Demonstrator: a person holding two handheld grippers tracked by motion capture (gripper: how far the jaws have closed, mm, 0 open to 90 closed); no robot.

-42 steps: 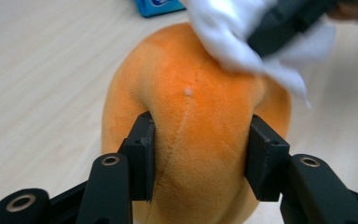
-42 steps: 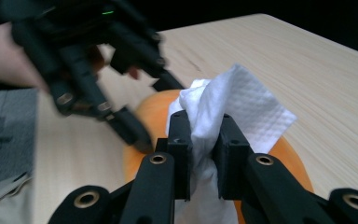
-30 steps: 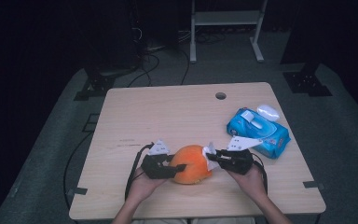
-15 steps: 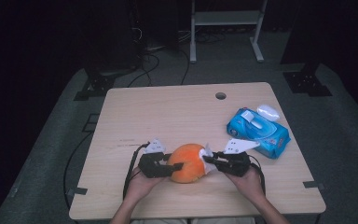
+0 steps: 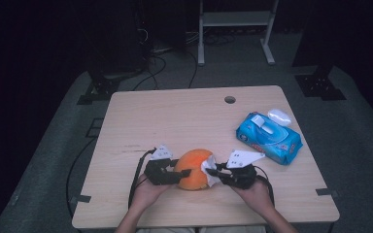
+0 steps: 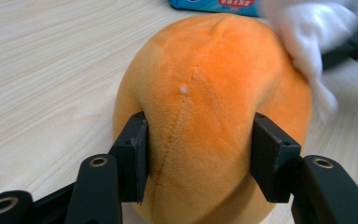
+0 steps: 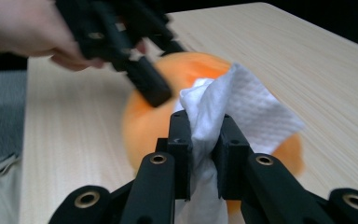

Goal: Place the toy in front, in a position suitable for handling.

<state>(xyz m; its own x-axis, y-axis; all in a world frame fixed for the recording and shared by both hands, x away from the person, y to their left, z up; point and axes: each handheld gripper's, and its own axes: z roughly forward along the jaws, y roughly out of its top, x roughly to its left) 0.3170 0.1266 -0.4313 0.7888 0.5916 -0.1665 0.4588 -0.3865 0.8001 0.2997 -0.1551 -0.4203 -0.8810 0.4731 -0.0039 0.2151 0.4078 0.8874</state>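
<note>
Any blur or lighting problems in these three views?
High view: the table is lit, surroundings nearly black. Left gripper view: orange plush sharp, white wipe blurred. Right gripper view: the left gripper smeared, fingers sharp.

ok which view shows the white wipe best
The right gripper view: the white wipe sits close up, pinched between the right gripper jaws and draped against the orange plush toy. The left gripper view catches a blurred part of it at the top right corner. The high view shows a small white patch.
</note>
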